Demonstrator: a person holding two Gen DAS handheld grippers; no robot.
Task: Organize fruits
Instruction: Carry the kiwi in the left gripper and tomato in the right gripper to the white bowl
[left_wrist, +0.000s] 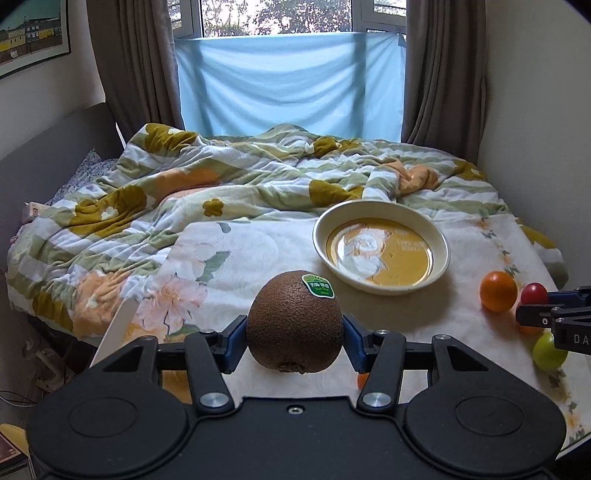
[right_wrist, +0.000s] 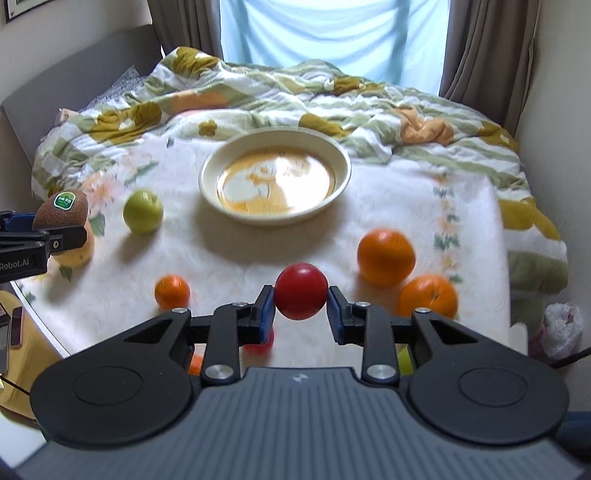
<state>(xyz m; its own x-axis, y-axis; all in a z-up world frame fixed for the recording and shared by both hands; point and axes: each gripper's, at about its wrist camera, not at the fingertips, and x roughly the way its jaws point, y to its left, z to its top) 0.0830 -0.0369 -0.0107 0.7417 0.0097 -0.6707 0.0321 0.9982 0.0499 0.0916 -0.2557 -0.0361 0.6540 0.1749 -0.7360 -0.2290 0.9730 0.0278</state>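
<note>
Both grippers carry fruit above the cloth

The left gripper (left_wrist: 295, 341) is clamped on a kiwi (left_wrist: 294, 322) at lower centre; the right gripper (right_wrist: 301, 308) is clamped on a red fruit (right_wrist: 301, 291) at lower centre. The bowl (right_wrist: 341, 153) sits beyond, mid-frame, oranges (right_wrist: 386, 256) right, green apple (right_wrist: 143, 211) left

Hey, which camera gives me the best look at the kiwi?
The left wrist view: the kiwi sits centred and sharp, clamped in the left gripper, sticker facing the lens. The right wrist view shows it only small at the left edge, partly hidden by that gripper.
</note>
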